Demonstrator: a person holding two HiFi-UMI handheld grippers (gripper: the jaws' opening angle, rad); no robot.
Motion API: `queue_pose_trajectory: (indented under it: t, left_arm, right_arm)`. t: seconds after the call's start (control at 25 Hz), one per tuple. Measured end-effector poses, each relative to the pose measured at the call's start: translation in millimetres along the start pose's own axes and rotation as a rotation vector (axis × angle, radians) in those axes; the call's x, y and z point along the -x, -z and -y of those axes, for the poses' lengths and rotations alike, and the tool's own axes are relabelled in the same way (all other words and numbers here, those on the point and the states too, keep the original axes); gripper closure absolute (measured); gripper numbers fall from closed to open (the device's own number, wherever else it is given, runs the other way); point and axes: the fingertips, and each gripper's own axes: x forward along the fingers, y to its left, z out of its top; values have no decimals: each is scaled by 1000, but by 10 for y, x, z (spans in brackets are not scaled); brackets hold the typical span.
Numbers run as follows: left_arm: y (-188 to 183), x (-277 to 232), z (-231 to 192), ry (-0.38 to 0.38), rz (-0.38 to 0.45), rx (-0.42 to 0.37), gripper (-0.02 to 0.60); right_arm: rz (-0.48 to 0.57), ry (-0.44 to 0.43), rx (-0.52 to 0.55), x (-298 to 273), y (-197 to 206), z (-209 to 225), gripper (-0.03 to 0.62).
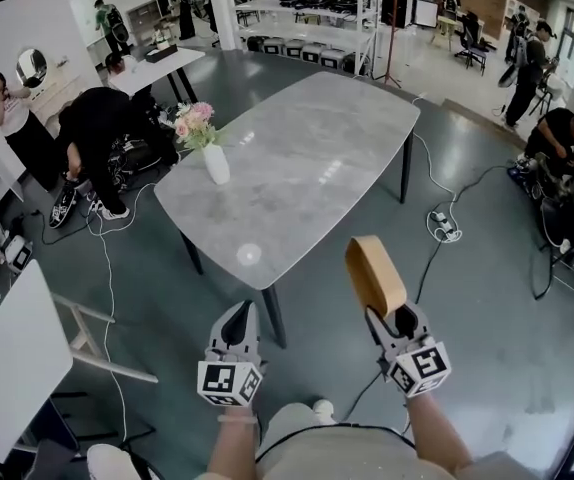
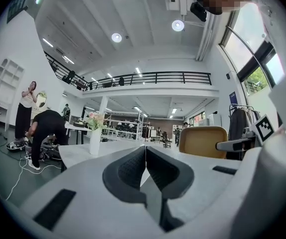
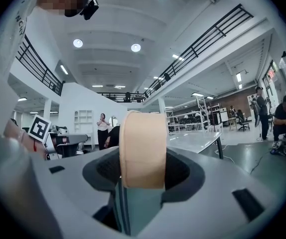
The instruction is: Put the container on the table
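We're carrying: right hand-held gripper [image 1: 389,316] pinches the tan container [image 1: 374,273], left hand-held gripper [image 1: 238,316] is pressed together, empty. The bench [image 1: 307,158] lies ahead of both; next we reach over and lower.

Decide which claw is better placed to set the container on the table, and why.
Right. The right claw grips the container, with the table ahead; the left claw is shut and empty.
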Motion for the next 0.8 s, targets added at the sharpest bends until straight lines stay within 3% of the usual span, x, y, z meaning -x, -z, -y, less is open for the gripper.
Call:
queue_pose_trajectory:
  t: [0.36,0.8]
  left_arm:
    - [-29,-362,-176,-23,-16,-13,575]
    - [-25,-1246,-598,-51,-6,-8,575]
  right_arm:
    - [1,-44,-14,-423,-55,150,372]
    - [-16,-86,-7,-1353,-144,565,372]
